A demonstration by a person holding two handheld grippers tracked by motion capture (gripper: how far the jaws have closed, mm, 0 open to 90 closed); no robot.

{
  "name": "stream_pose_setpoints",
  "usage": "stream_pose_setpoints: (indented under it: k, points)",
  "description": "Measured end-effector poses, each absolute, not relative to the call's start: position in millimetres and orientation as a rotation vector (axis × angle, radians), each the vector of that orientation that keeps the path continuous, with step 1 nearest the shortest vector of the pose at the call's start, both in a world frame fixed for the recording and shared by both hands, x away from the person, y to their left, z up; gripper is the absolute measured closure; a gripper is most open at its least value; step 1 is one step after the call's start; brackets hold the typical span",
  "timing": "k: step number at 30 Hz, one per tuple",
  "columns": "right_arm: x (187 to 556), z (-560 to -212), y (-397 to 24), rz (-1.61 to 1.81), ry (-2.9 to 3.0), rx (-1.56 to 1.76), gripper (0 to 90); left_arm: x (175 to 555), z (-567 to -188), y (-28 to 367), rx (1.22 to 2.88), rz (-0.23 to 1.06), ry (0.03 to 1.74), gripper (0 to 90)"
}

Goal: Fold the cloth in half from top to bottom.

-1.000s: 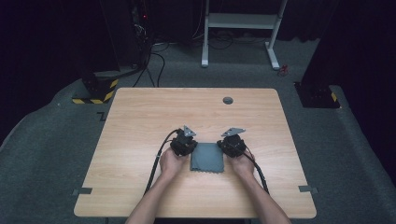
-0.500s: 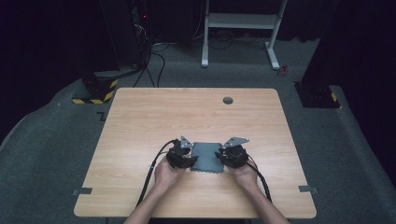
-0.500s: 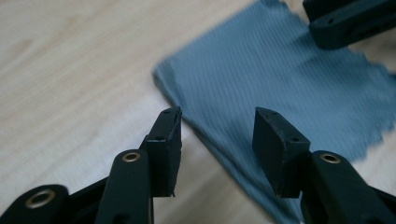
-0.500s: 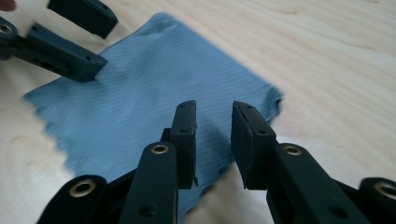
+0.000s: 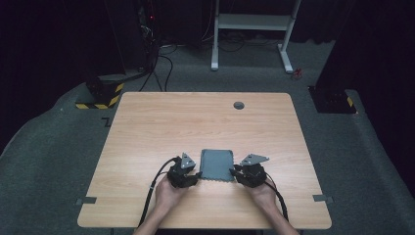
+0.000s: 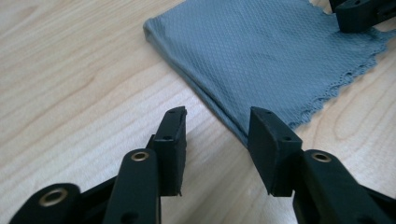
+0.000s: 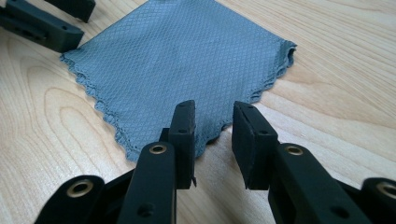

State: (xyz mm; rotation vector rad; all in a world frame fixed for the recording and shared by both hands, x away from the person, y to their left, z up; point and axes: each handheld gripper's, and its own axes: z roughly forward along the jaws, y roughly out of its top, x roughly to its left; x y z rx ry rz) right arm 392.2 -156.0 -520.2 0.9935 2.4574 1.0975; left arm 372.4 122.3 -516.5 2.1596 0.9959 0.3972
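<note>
Left gripper (image 6: 215,128): the jaws are standing moderately apart and have just been opening; nothing is being held between them. Bare wood is showing in the gap, and the folded edge of the grey cloth (image 6: 266,51) is running just past the right-hand pad (image 6: 268,144), close to it or brushing it; contact cannot be told.

Right gripper (image 7: 212,123): the jaws are parted by a narrower gap and have likewise just been opening. The near scalloped corner of the cloth (image 7: 177,60) is lying at or just under the tips, but no pinch is being made on it.

Risks, as judged from here:
- If the left jaws are closed where they are standing, only one layer of the fold, or none, may be caught, and the fold would be pulled open.
- If the right gripper is drawn back while the corner is being dragged under a pad, the scalloped edge may be rucked and the square skewed.
- An uneven pull from the two sides would be sliding the cloth across the smooth wood.

Cloth (image 5: 216,164): it is lying flat as a folded, roughly square grey piece with a fine diamond weave and a scalloped hem along the near side. It is sitting on the tabletop (image 5: 147,122) toward the near edge, about midway between the left and right edges, between the two grippers (image 5: 183,175) (image 5: 250,173).
</note>
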Motion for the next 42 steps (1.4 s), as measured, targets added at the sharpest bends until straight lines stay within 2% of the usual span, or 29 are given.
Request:
stream_pose_setpoints:
  k: [15,42]
  points:
    - [378.9,-501.0,-186.6,1.216,2.324,1.058,66.9,356.0,-507.4,150.5,1.957,0.369,1.046,49.6]
    - [361.3,-500.5,-232.1,1.269,2.208,1.174,64.5,331.9,-504.6,180.7,1.889,0.441,1.071,46.2]
